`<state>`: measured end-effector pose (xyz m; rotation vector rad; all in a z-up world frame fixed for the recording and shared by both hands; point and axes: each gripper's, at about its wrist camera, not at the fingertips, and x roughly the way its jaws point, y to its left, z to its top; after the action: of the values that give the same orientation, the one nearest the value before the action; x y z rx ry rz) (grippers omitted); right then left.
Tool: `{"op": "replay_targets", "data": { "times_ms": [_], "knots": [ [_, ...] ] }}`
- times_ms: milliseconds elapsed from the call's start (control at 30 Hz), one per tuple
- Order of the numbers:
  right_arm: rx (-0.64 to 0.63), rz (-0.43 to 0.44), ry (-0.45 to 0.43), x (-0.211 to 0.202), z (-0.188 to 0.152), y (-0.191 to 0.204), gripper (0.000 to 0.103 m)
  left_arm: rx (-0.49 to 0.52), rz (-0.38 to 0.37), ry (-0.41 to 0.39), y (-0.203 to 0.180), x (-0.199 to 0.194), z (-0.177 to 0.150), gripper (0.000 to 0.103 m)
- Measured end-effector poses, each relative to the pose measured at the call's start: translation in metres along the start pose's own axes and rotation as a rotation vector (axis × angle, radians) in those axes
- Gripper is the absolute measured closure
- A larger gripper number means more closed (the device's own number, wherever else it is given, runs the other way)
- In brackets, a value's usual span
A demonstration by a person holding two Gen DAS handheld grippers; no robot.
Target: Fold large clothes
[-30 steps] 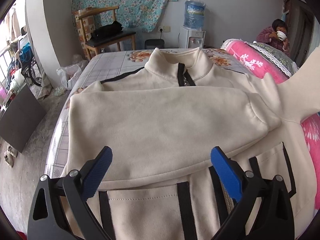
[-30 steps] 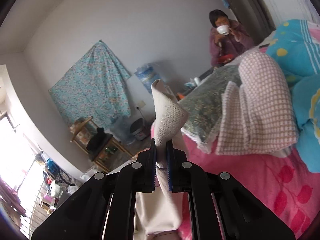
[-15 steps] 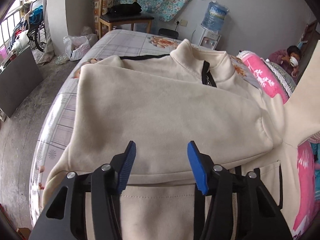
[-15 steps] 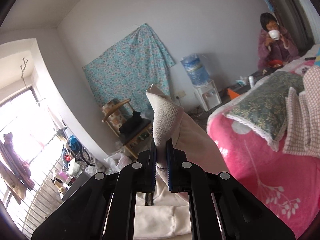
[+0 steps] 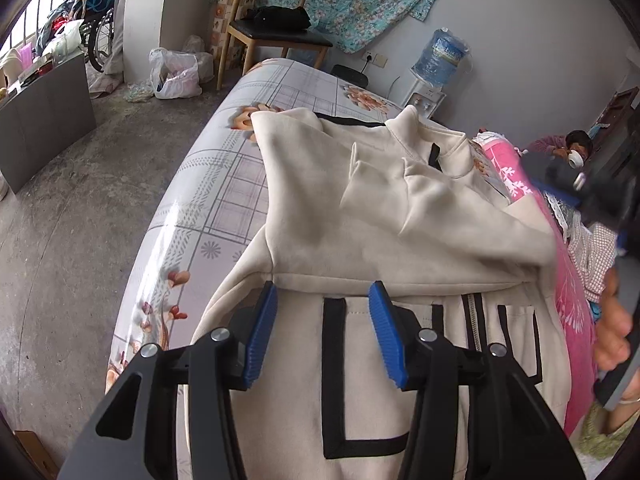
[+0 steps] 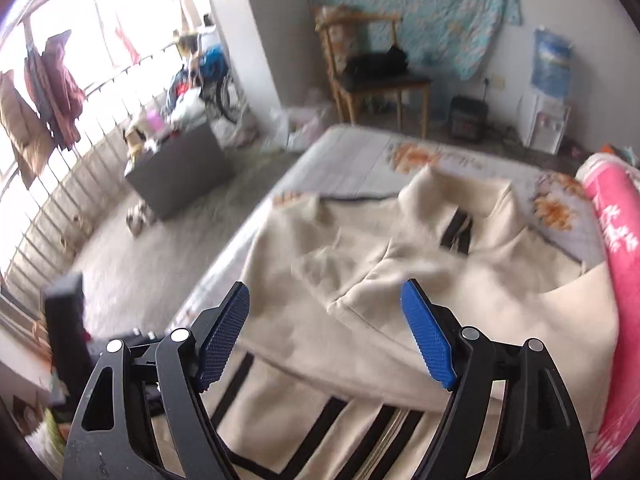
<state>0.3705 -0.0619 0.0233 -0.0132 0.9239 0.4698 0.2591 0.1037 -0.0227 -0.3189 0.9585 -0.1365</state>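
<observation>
A cream zip jacket (image 5: 384, 216) with black trim lies front up on the bed; it also shows in the right wrist view (image 6: 420, 300). Both sleeves are folded across its chest, the upper one rumpled. My left gripper (image 5: 322, 332) is open and empty, hovering over the jacket's lower front near the left pocket. My right gripper (image 6: 326, 336) is open and empty above the jacket's lower half; it also shows blurred at the right edge of the left wrist view (image 5: 600, 196).
The bed (image 5: 224, 184) has a grey checked flowered sheet. A pink blanket (image 6: 616, 216) lies along its right side. A wooden chair (image 5: 272, 36), a water dispenser (image 5: 436, 68) and a plastic bag (image 5: 176, 74) stand beyond. A person sits at the far right (image 5: 568, 148).
My right gripper let go of the sleeve, which now lies across the chest, and opened while swinging down toward the jacket. My left gripper drew back toward the hem.
</observation>
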Motion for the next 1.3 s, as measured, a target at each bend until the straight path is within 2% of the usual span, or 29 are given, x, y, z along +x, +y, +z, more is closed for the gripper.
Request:
{"op": "replay_targets", "data": {
  "times_ms": [33,100,233,300,333,433,567,633,667,700,733,800,900,967,1000,1067,1133,1167,1200,1300],
  "knots": [
    [0.001,0.000,0.039,0.008,-0.013,-0.003,0.028,-0.001,-0.012,0.002,0.002,-0.001,-0.001,0.057],
    [0.035,0.011,0.060,0.009,-0.034,-0.014,0.028,0.005,-0.041,-0.004,0.003,-0.002,-0.001,0.057],
    [0.176,-0.031,0.005,-0.028,-0.063,-0.072,0.029,0.013,-0.115,-0.019,-0.004,0.001,0.012,0.057],
    [0.261,-0.070,-0.028,-0.050,-0.078,-0.107,0.033,0.002,-0.148,-0.025,-0.011,0.009,0.025,0.057],
    [0.300,-0.098,-0.044,-0.059,-0.084,-0.122,0.038,-0.004,-0.159,-0.027,-0.014,0.015,0.033,0.057],
    [0.415,-0.155,-0.082,-0.086,-0.114,-0.168,0.049,-0.035,-0.152,0.006,-0.023,0.046,0.060,0.057],
    [0.520,-0.196,-0.100,-0.101,-0.149,-0.204,0.059,-0.031,-0.063,0.080,-0.035,0.096,0.085,0.057],
    [0.543,-0.200,-0.081,-0.099,-0.161,-0.213,0.061,0.009,-0.006,0.117,-0.043,0.119,0.090,0.067],
    [0.545,-0.204,-0.071,-0.097,-0.164,-0.214,0.063,0.032,0.036,0.132,-0.046,0.128,0.090,0.082],
    [0.544,-0.210,-0.062,-0.094,-0.167,-0.215,0.063,0.065,0.079,0.110,-0.050,0.129,0.089,0.091],
    [0.538,-0.217,-0.055,-0.089,-0.169,-0.215,0.063,0.096,0.100,0.106,-0.054,0.128,0.089,0.096],
    [0.525,-0.233,-0.047,-0.084,-0.170,-0.215,0.063,0.100,0.078,0.055,-0.054,0.110,0.091,0.098],
    [0.492,-0.255,-0.047,-0.083,-0.169,-0.211,0.064,0.090,0.031,-0.080,-0.052,0.059,0.094,0.098],
    [0.464,-0.267,-0.041,-0.083,-0.172,-0.210,0.064,0.076,0.069,-0.152,-0.045,0.032,0.089,0.098],
    [0.451,-0.275,-0.036,-0.082,-0.172,-0.209,0.064,0.065,0.091,-0.163,-0.041,0.027,0.085,0.098],
    [0.431,-0.287,-0.022,-0.077,-0.174,-0.208,0.064,0.075,0.168,-0.114,-0.030,0.037,0.074,0.098],
    [0.429,-0.285,-0.009,-0.075,-0.175,-0.209,0.064,0.085,0.211,-0.005,-0.018,0.061,0.062,0.098],
    [0.434,-0.284,-0.002,-0.075,-0.175,-0.211,0.063,0.066,0.199,0.032,-0.011,0.068,0.057,0.097],
    [0.440,-0.282,-0.002,-0.078,-0.175,-0.213,0.063,0.047,0.181,0.032,-0.006,0.067,0.053,0.097],
    [0.440,-0.250,-0.022,-0.094,-0.167,-0.217,0.054,0.024,0.120,0.006,-0.005,0.058,0.054,0.095]
  ]
}}
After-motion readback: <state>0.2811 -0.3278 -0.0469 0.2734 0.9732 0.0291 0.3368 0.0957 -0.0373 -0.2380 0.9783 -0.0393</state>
